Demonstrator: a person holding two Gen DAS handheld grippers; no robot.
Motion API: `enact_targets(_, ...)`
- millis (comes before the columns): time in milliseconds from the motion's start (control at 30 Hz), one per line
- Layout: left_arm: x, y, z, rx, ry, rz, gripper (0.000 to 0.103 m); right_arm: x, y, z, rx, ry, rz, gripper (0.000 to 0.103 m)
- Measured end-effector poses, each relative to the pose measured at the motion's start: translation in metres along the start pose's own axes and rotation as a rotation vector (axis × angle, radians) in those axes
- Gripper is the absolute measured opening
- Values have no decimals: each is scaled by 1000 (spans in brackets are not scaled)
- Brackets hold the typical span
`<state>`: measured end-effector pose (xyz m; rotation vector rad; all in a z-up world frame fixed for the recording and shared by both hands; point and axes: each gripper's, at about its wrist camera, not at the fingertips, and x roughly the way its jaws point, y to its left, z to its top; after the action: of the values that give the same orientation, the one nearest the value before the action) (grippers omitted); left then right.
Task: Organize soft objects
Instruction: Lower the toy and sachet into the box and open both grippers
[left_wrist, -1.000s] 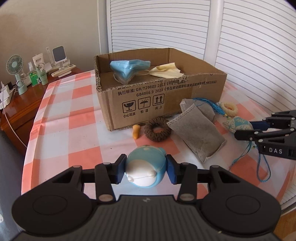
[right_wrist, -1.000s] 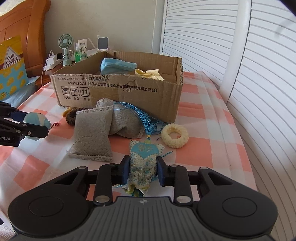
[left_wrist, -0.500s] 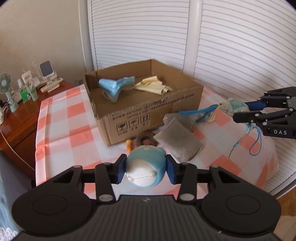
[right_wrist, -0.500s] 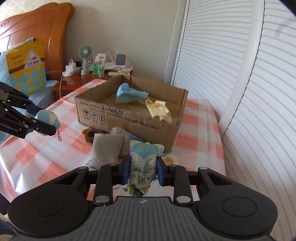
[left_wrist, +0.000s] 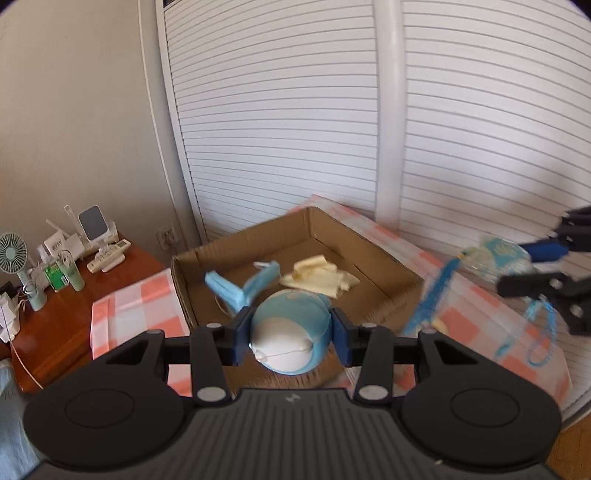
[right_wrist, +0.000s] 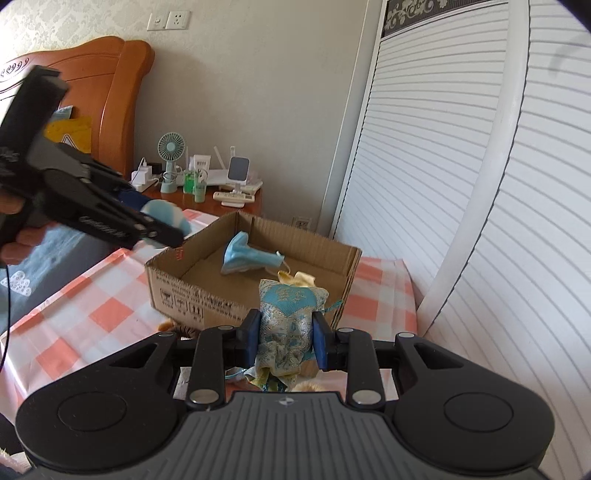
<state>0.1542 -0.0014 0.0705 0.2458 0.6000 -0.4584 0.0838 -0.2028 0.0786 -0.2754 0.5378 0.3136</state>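
Between the blue pads of the left tool (left_wrist: 291, 334): one round plush toy (left_wrist: 290, 332), blue above, white below, pinched on both sides and held in the air above the near wall of the cardboard box (left_wrist: 369, 251). Its underside is cut off by the tool body.

Between the pads of the right tool (right_wrist: 285, 341): one embroidered blue pouch (right_wrist: 290, 317), squeezed at the middle, upright, frayed lower end hanging below the pads and partly hidden. In the left view the same pouch (left_wrist: 498, 258) is blurred, with blue cords (left_wrist: 436, 295) trailing down from it; where the cords end is hard to make out.

Inside the box: one blue face mask (left_wrist: 240, 288), crumpled; one pale yellow cloth (left_wrist: 317, 278) just beside it. In the right view the cloth (right_wrist: 299, 277) is mostly hidden behind the pouch.

Under the box: a table with an orange-and-white checked cloth (right_wrist: 92, 310). A dark fuzzy item and something orange peek out at the box's front lower edge, mostly covered by the right tool; kind cannot be told.

Beyond: a wooden side cabinet (left_wrist: 70, 317) carrying a small green fan (left_wrist: 14, 254), a phone stand (left_wrist: 92, 221) and bottles; white slatted doors (left_wrist: 295, 129); a wooden headboard (right_wrist: 107, 99), partly blocked by the left tool.
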Motion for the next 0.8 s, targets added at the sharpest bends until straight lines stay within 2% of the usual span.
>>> enact_targets(67,13,5,13,-15,-7,22,46,-1,-1,6,-5,-11,-9,33)
enact_targets(133,24,11,21,-39,-17,45,56,-1,-2,10,-8,-19,-14,33)
enact_targets(167,30,14,24,-48,-15,53,77,-1,-3,12,-8,-22,-15,33)
enact_targets(200,34,16,25,-59,-12,60,90,0,-4,13,-8,-23,-13,33)
enact_targets(333,41,21,15,-58,-29,149,91,4,-4,21,-8,-25,-11,33)
enact_targets(400,41,23,8,-61,-2,177,95,7,-3,25,-10,-25,-7,33)
enact_targets(567,7,23,-21,-149,-3,167,101,17,-4,39,-8,-33,-2,33)
enact_targets(800,-37,-2,-65,-181,-39,202,102,37,1,72,-29,-58,14,33)
